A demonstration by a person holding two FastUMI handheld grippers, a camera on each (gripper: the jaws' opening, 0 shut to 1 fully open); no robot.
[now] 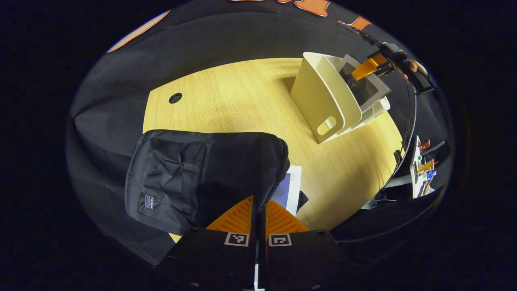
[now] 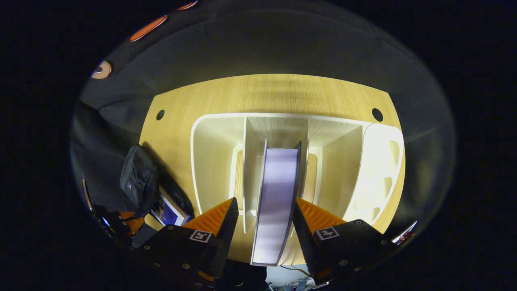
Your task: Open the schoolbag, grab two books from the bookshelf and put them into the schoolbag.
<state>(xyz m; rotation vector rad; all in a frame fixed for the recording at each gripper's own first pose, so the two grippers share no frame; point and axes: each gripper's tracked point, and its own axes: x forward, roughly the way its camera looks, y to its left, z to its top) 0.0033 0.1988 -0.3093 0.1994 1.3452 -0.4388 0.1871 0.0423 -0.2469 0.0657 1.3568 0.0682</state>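
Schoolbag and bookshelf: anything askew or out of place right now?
Mostly tidy. One book lies half out of the schoolbag mouth on the table, not fully inside. The left gripper pinches the bag's edge. In the bookshelf, the second book stands upright between the right gripper fingers.

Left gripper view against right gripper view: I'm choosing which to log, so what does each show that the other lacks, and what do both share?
Left gripper view: the left gripper pinched on the schoolbag edge, close up, and the hand holding the right gripper. Right gripper view: the bookshelf compartments from above, fingers straddling the upright book. Both: table, bag, shelf, that book, and a blue-covered book at the bag's mouth.
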